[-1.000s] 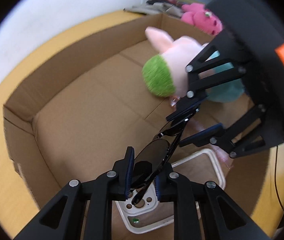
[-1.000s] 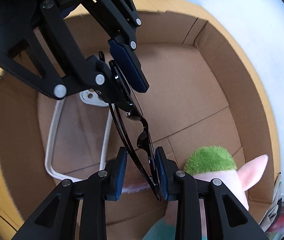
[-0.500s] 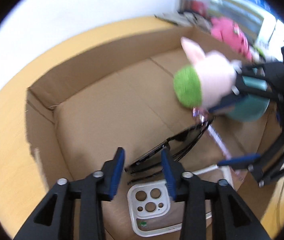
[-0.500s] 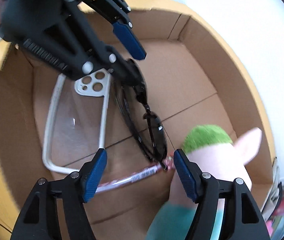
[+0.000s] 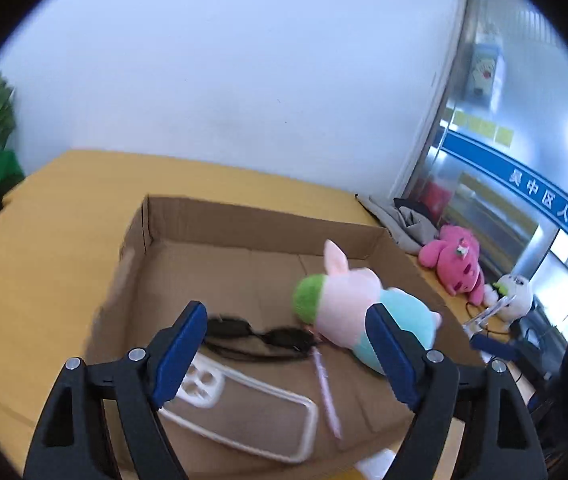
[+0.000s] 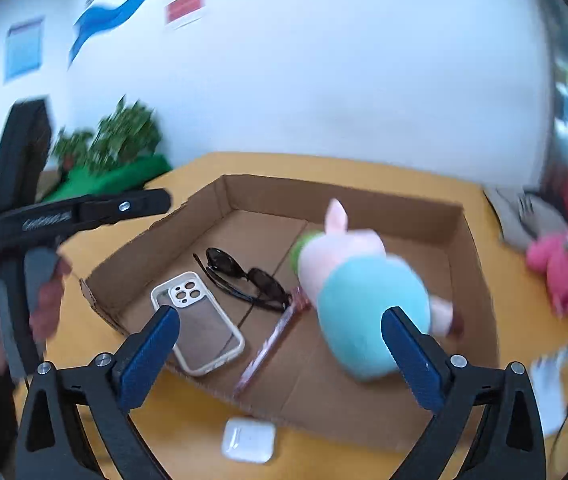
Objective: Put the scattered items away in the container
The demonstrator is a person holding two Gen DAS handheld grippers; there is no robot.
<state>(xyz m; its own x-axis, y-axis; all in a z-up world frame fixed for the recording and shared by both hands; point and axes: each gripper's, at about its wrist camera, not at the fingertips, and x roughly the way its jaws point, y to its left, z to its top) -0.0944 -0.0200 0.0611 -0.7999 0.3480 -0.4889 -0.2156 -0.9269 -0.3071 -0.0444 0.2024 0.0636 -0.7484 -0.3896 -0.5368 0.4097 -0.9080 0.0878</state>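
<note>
An open cardboard box [image 6: 479,280] [image 5: 136,240] stands on the yellow table. On its floor lie black sunglasses [image 6: 244,276] [image 5: 260,338], a white phone case [image 6: 198,322] [image 5: 240,412], a pink pen [image 6: 272,344] [image 5: 325,388] and a pink-and-teal plush pig [image 6: 355,280] [image 5: 359,320]. My left gripper [image 5: 287,354] hangs above the box's near side, its jaws still opening, nothing between them. My right gripper [image 6: 280,356] is also raised over the near wall, jaws opening wide and empty. A white earbud case [image 6: 248,439] lies on the table outside the box.
A pink plush toy [image 5: 457,264] [image 6: 567,268] and a white plush [image 5: 517,292] lie on the table right of the box, beside grey cloth [image 5: 399,220]. A green plant [image 6: 120,148] stands at the back left. A person's hand [image 6: 44,292] holds the left gripper's handle.
Both grippers held the sunglasses a second ago. They let go, opened and pulled back up; the sunglasses now lie on the box floor.
</note>
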